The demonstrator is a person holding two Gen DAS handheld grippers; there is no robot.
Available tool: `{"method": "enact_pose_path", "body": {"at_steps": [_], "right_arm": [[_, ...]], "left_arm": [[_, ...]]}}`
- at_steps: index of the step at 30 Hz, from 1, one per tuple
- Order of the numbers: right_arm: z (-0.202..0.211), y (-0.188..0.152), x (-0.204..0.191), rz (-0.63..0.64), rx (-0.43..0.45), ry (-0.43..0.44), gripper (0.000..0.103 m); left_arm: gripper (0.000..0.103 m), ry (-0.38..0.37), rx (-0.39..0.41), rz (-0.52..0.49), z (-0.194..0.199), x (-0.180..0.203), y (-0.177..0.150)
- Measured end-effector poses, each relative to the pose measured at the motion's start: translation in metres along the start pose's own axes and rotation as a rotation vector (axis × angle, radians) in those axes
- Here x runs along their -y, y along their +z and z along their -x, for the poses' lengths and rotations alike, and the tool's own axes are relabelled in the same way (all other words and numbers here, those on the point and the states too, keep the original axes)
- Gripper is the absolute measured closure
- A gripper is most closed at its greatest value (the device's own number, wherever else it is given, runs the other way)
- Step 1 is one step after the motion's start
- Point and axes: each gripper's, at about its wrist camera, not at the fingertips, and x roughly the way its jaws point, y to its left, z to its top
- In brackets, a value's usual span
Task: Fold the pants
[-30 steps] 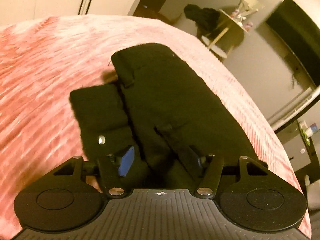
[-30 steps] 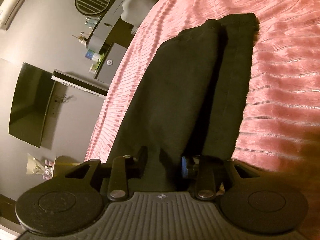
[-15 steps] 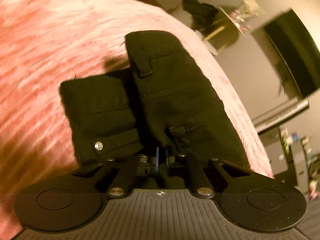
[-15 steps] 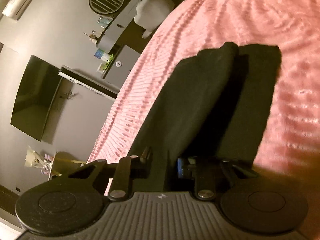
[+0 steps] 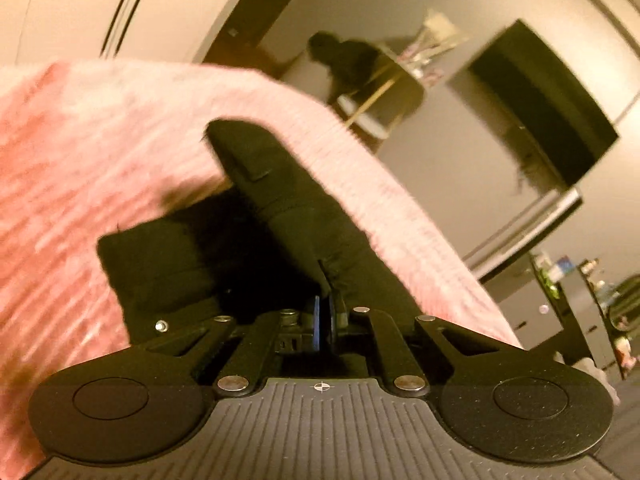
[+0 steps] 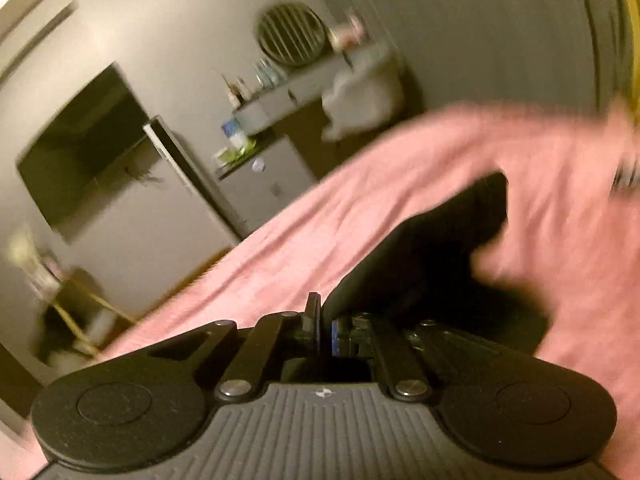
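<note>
Left wrist view: your left gripper point(image 5: 325, 314) is clamped on the black fabric pants point(image 5: 304, 216) lying on the pink ribbed bedspread point(image 5: 100, 152); your right gripper point(image 6: 325, 330) likewise pinches them.

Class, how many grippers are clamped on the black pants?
2. Left gripper pinches the pants at the waist end; right gripper pinches fabric at its end.

The right tongs point(image 6: 325, 320) are clamped on a fold of the black pants point(image 6: 432, 248). The cloth rises off the pink bed point(image 6: 280, 256). A dark screen point(image 6: 84, 148) hangs on the blurred wall beyond.
</note>
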Motion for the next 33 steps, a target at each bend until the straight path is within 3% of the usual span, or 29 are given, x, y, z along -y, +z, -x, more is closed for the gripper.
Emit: {"method": "enact_pose_path", "body": {"at_steps": [2, 3, 4, 6, 9, 12, 17, 18, 19, 21, 24, 27, 29, 30, 33], "right_arm": [[-0.013, -0.010, 0.016, 0.003, -0.087, -0.055, 0.097], [-0.020, -0.016, 0.022, 0.008, -0.135, -0.092, 0.093], [-0.028, -0.021, 0.029, -0.003, -0.195, -0.130, 0.080], [-0.030, -0.028, 0.045, -0.073, -0.242, -0.146, 0.078], [-0.022, -0.029, 0.058, -0.164, -0.230, -0.130, 0.059], [-0.016, -0.028, 0.056, -0.159, -0.230, -0.142, 0.056], [0.004, -0.021, 0.033, -0.093, -0.124, -0.249, 0.056], [0.010, -0.020, 0.027, -0.072, -0.103, -0.269, 0.056], [0.015, -0.019, 0.019, -0.050, -0.085, -0.287, 0.056], [0.025, -0.019, 0.002, -0.015, -0.049, -0.293, 0.056], [0.040, -0.021, -0.026, 0.036, -0.002, -0.261, 0.056], [0.042, -0.028, -0.060, 0.085, -0.045, -0.117, 0.056], [0.032, -0.040, -0.091, 0.128, -0.129, 0.020, 0.056], [0.027, -0.048, -0.106, 0.145, -0.164, 0.075, 0.056], [0.011, -0.073, -0.154, 0.188, -0.271, 0.225, 0.057]], "left_arm": [[0.096, 0.034, -0.044, -0.004, 0.004, -0.007, -0.008], [0.096, 0.054, -0.077, -0.001, 0.002, -0.013, -0.013], [0.096, 0.082, -0.112, -0.004, -0.001, -0.018, -0.019], [0.097, 0.105, -0.157, 0.026, -0.001, -0.029, -0.026], [0.097, 0.079, -0.131, 0.075, 0.011, -0.037, -0.025], [0.095, 0.094, -0.126, 0.056, 0.014, -0.038, -0.021], [0.075, 0.094, -0.123, 0.088, 0.007, -0.045, -0.016], [0.061, 0.095, -0.127, 0.085, 0.005, -0.047, -0.015], [0.054, 0.096, -0.132, 0.088, 0.000, -0.047, -0.015], [0.051, 0.080, -0.145, 0.108, -0.009, -0.050, -0.012], [0.053, 0.026, -0.132, 0.198, -0.013, -0.057, -0.009], [0.056, 0.028, -0.143, 0.212, -0.024, -0.061, -0.009], [0.071, 0.052, -0.158, 0.224, -0.030, -0.065, -0.011], [0.086, 0.050, -0.152, 0.250, -0.029, -0.069, -0.011], [0.093, 0.011, -0.118, 0.317, -0.015, -0.077, -0.013]]}}
